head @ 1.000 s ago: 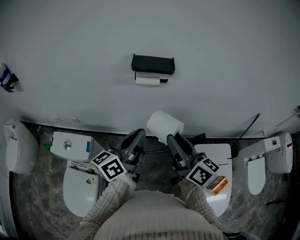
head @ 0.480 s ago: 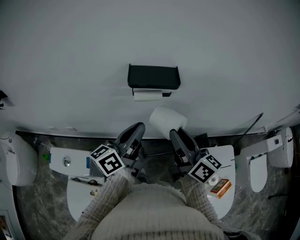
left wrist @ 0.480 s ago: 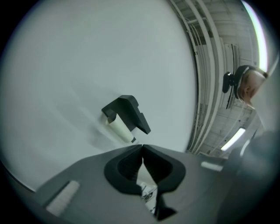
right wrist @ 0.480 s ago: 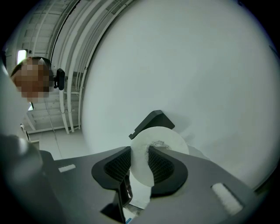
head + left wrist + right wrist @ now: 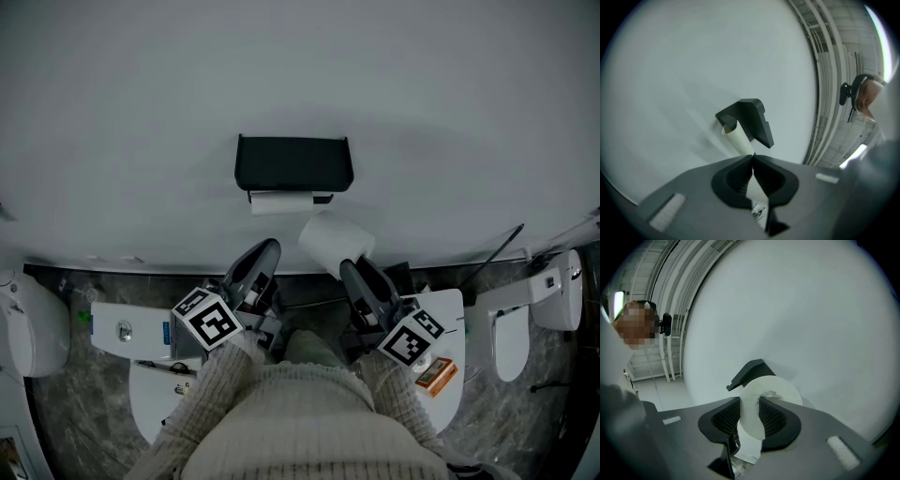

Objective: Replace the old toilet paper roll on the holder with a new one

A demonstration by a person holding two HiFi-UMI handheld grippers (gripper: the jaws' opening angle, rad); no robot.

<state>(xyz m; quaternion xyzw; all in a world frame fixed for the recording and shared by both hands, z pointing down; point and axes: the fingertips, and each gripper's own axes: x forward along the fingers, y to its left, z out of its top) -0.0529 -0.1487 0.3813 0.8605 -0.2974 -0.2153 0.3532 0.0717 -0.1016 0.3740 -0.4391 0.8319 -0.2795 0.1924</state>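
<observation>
A black holder (image 5: 292,164) is fixed to the white wall, and the thin old roll (image 5: 281,201) hangs under it. My right gripper (image 5: 349,267) is shut on the full new white roll (image 5: 336,244), which it holds up just right of and below the holder. In the right gripper view the fingers pinch the new roll (image 5: 771,394) at its end, with the holder (image 5: 750,371) behind. My left gripper (image 5: 265,248) is shut and empty, pointing at the holder (image 5: 750,119) and the old roll (image 5: 738,138) from just below.
A white toilet tank (image 5: 122,328) sits low on the left. A white surface (image 5: 445,309) at the lower right carries an orange box (image 5: 436,373). White fixtures (image 5: 28,323) (image 5: 553,300) stand at both sides on the dark stone floor.
Both grippers and the head have moved closer to the wall. The holder now looks larger and sits just above the gripper tips. The new roll stays held.
</observation>
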